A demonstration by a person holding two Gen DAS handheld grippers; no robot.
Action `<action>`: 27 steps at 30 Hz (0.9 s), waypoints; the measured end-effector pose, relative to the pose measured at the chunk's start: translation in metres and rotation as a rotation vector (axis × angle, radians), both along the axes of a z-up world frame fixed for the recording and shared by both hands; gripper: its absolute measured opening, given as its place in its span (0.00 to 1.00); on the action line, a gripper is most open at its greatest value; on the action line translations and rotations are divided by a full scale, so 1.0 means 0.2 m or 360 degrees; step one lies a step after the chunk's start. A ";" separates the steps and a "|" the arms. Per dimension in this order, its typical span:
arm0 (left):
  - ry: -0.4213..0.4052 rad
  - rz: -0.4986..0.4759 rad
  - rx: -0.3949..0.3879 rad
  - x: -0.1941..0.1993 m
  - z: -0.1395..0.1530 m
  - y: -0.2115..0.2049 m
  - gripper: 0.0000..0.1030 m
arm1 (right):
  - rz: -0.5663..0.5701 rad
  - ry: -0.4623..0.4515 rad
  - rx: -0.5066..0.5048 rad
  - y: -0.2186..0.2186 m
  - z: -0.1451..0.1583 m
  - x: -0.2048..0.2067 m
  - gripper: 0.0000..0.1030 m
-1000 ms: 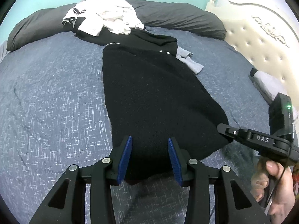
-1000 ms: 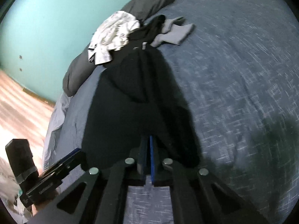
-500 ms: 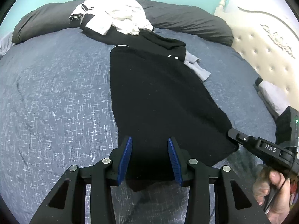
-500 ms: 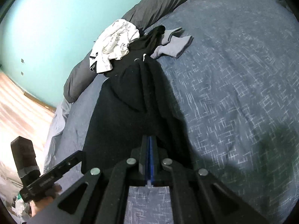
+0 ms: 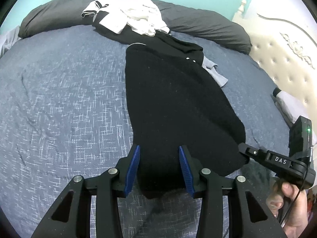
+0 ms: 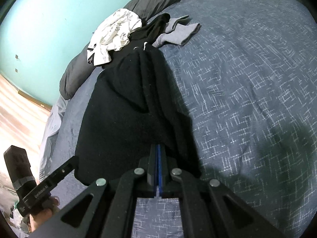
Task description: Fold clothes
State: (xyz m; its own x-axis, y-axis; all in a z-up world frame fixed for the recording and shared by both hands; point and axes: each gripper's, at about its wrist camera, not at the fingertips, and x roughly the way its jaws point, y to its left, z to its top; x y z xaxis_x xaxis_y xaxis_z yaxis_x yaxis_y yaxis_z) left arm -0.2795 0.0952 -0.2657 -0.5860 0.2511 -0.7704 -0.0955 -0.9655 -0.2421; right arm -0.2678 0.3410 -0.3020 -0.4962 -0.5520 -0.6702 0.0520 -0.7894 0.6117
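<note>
black garment (image 5: 174, 107) between spread left claw (image 5: 159, 168) blades

Two grippers (image 5: 158, 166) (image 6: 158, 164) – one black garment (image 5: 174, 107), one white (image 5: 136, 17), one grey (image 5: 215, 73).

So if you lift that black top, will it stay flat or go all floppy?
Probably floppy: the black top drapes in soft folds where the right gripper pinches its edge. It looks thick and fuzzy, so likely not slippery. Lifted by one corner, the rest would probably sag.
</note>
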 end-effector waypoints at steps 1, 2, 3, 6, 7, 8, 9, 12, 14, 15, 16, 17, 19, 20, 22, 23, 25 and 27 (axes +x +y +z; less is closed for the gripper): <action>0.0001 -0.0003 0.0005 0.00 0.00 0.00 0.43 | -0.0006 0.0010 -0.0017 0.01 0.01 0.00 0.00; 0.0002 -0.0008 0.0007 0.00 0.00 -0.01 0.43 | -0.0012 0.0027 -0.0042 0.01 0.03 0.00 0.00; 0.0004 -0.0013 0.0013 0.00 0.00 -0.01 0.43 | -0.0007 0.0045 -0.0054 0.01 0.05 -0.01 0.02; -0.0002 -0.0022 0.0034 0.00 -0.01 -0.02 0.46 | 0.0023 0.0096 -0.0067 0.01 0.13 -0.04 0.05; -0.0007 -0.0027 0.0039 -0.01 -0.02 -0.02 0.47 | 0.0033 0.0114 -0.0071 0.01 0.16 -0.04 0.05; -0.0012 -0.0033 0.0043 -0.01 -0.02 -0.02 0.49 | 0.0043 0.0131 -0.0076 0.00 0.19 -0.05 0.06; -0.0019 -0.0038 0.0048 -0.02 -0.03 -0.03 0.50 | 0.0053 0.0148 -0.0080 0.00 0.22 -0.06 0.10; -0.0023 -0.0054 0.0063 -0.03 -0.04 -0.04 0.52 | 0.0136 0.0158 0.0011 -0.03 0.30 -0.18 0.33; -0.0012 -0.0061 0.0071 -0.03 -0.04 -0.04 0.52 | 0.0196 0.0157 0.0101 -0.07 0.35 -0.29 0.33; -0.0004 -0.0062 0.0077 -0.02 -0.05 -0.04 0.52 | 0.0230 0.0156 0.0138 -0.09 0.38 -0.35 0.34; 0.0004 -0.0061 0.0082 -0.02 -0.05 -0.04 0.52 | 0.0262 0.0151 0.0171 -0.11 0.39 -0.40 0.35; 0.0012 -0.0060 0.0088 -0.02 -0.05 -0.04 0.52 | 0.0296 0.0133 0.0211 -0.14 0.39 -0.46 0.36; 0.0023 -0.0060 0.0089 -0.01 -0.06 -0.04 0.52 | 0.0366 0.0088 0.0297 -0.20 0.39 -0.58 0.36; 0.0024 -0.0059 0.0094 -0.01 -0.06 -0.04 0.52 | 0.0385 0.0071 0.0328 -0.22 0.38 -0.63 0.36; 0.0024 -0.0057 0.0107 -0.01 -0.06 -0.05 0.52 | 0.0395 0.0051 0.0352 -0.25 0.37 -0.71 0.36; 0.0023 -0.0057 0.0114 -0.01 -0.06 -0.05 0.52 | 0.0387 0.0037 0.0340 -0.27 0.36 -0.76 0.37; 0.0026 -0.0059 0.0124 -0.01 -0.06 -0.05 0.52 | 0.0384 0.0019 0.0371 -0.30 0.35 -0.83 0.37; 0.0030 -0.0061 0.0122 -0.01 -0.06 -0.05 0.53 | 0.0384 0.0005 0.0412 -0.33 0.33 -0.90 0.36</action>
